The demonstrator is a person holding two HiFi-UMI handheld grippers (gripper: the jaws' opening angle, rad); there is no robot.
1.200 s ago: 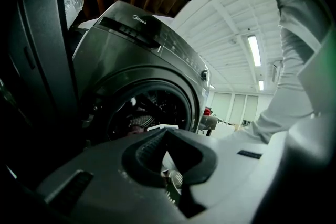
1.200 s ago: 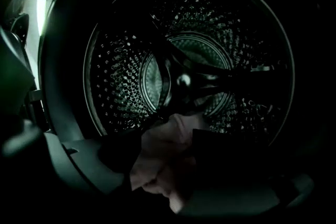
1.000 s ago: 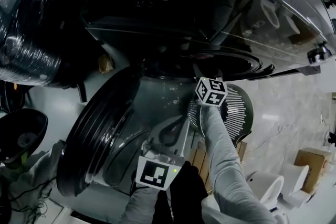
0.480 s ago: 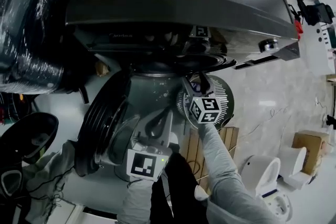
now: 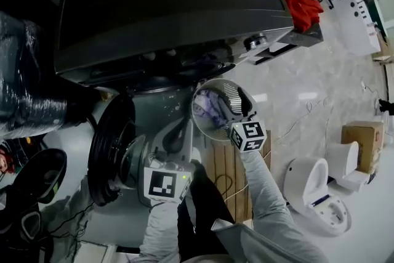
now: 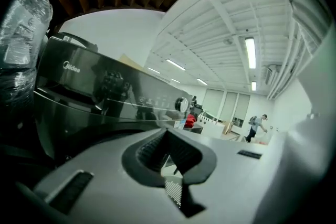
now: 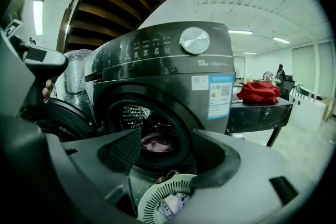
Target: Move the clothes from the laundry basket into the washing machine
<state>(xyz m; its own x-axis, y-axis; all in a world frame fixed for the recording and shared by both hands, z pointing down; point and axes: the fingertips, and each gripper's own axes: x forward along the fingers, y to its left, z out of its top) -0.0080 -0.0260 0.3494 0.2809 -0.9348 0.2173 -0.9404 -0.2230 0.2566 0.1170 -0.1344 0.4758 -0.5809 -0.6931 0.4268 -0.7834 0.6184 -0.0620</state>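
Note:
The dark washing machine (image 5: 172, 3) stands with its round door (image 5: 111, 151) swung open to the left. In the right gripper view pale pink clothes (image 7: 156, 141) lie inside the drum. The white slatted laundry basket (image 5: 231, 95) sits in front of the machine with purple and white clothes (image 5: 212, 111) in it. My right gripper (image 5: 240, 114) hangs over the basket's near rim (image 7: 157, 194), open and empty, and faces the drum. My left gripper (image 5: 184, 123) is raised beside the door. Its pads (image 6: 149, 149) look shut with nothing between them.
A red cloth (image 5: 301, 6) lies on a black table right of the machine. A plastic-wrapped roll (image 5: 24, 89) stands at the left. On the floor are a wooden pallet (image 5: 231, 175), a white device (image 5: 308, 185) and a cardboard box (image 5: 357, 135).
Both grippers have risen in front of the machine. The head view has lifted, so the machine's top and the red cloth now show. The right gripper's cube now sits below the basket.

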